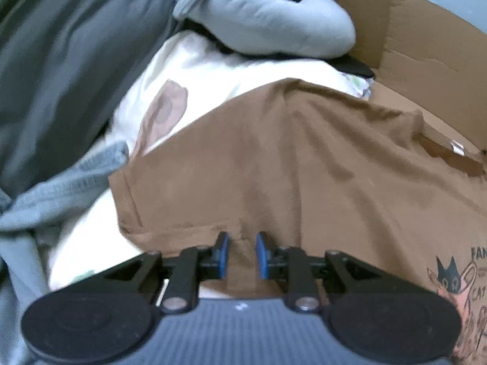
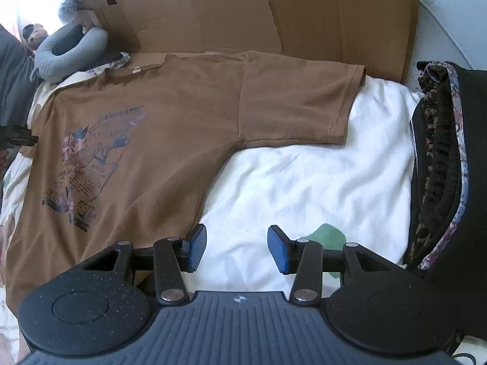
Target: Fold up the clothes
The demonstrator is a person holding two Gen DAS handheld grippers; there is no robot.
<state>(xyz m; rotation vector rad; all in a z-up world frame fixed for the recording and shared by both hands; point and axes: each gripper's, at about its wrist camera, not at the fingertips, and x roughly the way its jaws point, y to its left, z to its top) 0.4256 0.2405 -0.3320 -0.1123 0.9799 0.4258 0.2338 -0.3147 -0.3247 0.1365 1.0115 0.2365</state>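
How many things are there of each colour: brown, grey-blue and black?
Brown: 2, the brown T-shirt and the cardboard
Grey-blue: 1, the neck pillow
Black: 2, the left hand-held gripper and the right hand-held gripper
Total: 5

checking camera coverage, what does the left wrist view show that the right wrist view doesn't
Only the left wrist view shows the left gripper, its blue pads close around a fold of cloth, and a ribbed grey knit garment. Only the right wrist view shows the open right gripper above the white sheet and a dark patterned bag. Both show the brown printed t-shirt and brown cardboard.
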